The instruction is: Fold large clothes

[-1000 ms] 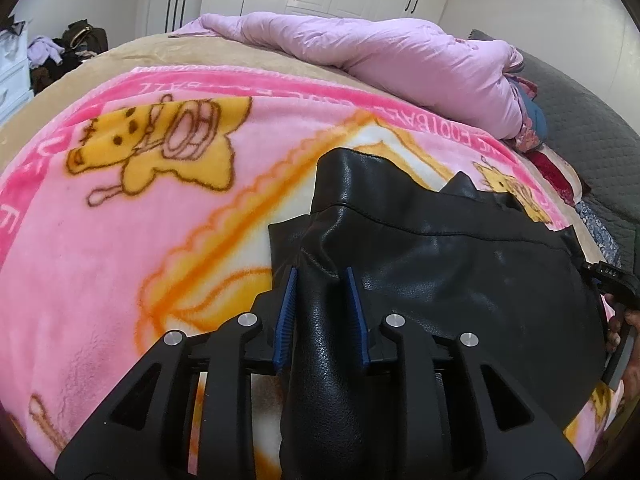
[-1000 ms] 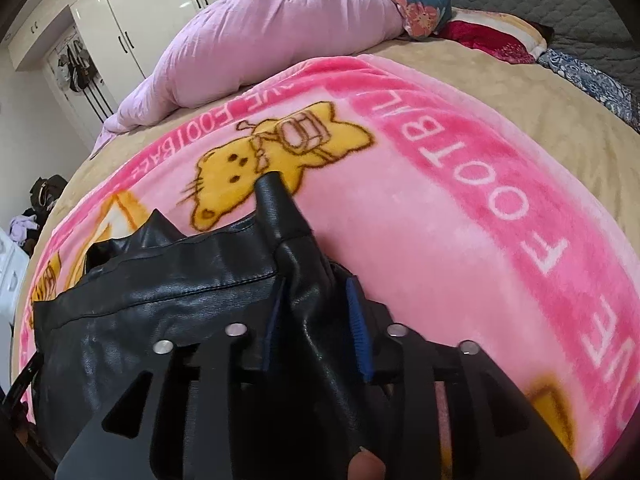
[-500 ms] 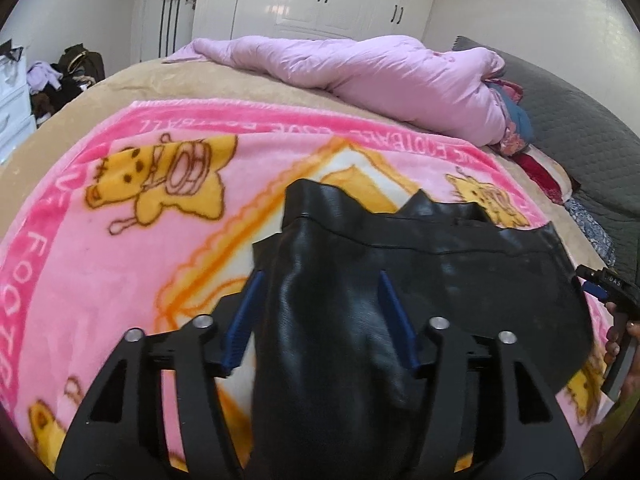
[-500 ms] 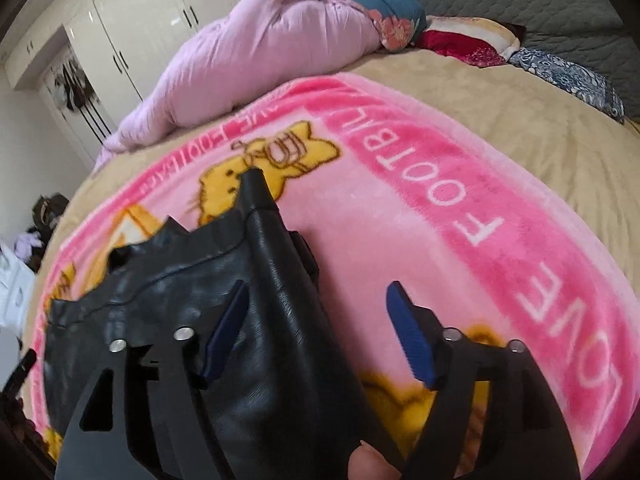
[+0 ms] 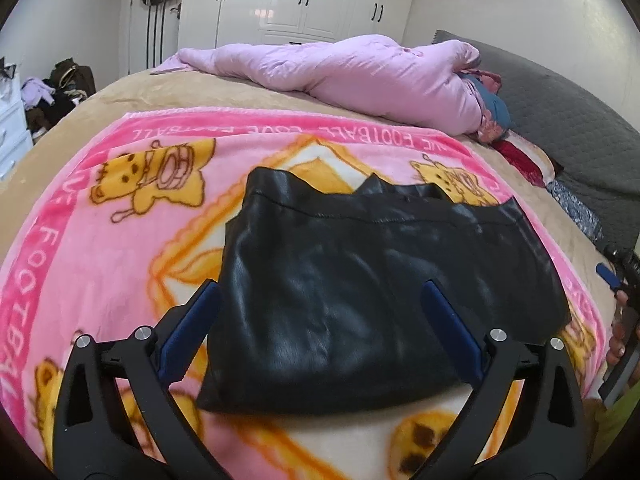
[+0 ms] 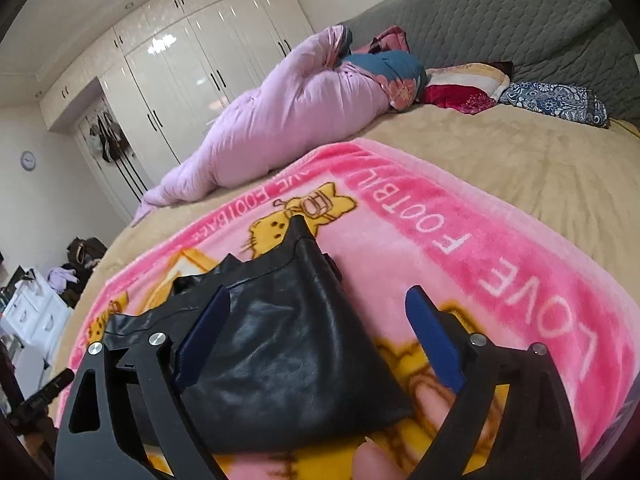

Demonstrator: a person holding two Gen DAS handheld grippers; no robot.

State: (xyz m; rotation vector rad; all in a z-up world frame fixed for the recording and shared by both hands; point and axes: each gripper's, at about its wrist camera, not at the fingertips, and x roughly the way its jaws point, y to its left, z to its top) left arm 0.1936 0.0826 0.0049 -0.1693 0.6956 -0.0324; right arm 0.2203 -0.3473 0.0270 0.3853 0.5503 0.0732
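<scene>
A black leather garment (image 5: 360,288) lies folded flat on the pink cartoon blanket (image 5: 100,248). My left gripper (image 5: 320,320) is open above its near edge, its blue pads wide apart and touching nothing. In the right wrist view the garment (image 6: 288,352) lies under my right gripper (image 6: 316,340), which is open and empty over its right end. The right gripper also shows at the far right edge of the left wrist view (image 5: 618,280).
A rolled lilac duvet (image 5: 360,76) lies across the far side of the bed. Pillows (image 6: 468,88) and a grey padded headboard (image 6: 520,20) are at the right. White wardrobes (image 5: 300,0) stand behind. A cluttered white dresser (image 6: 36,312) is at the left.
Both grippers opened and let go of the black garment, then drew back and up. The garment now lies flat on the blanket.
</scene>
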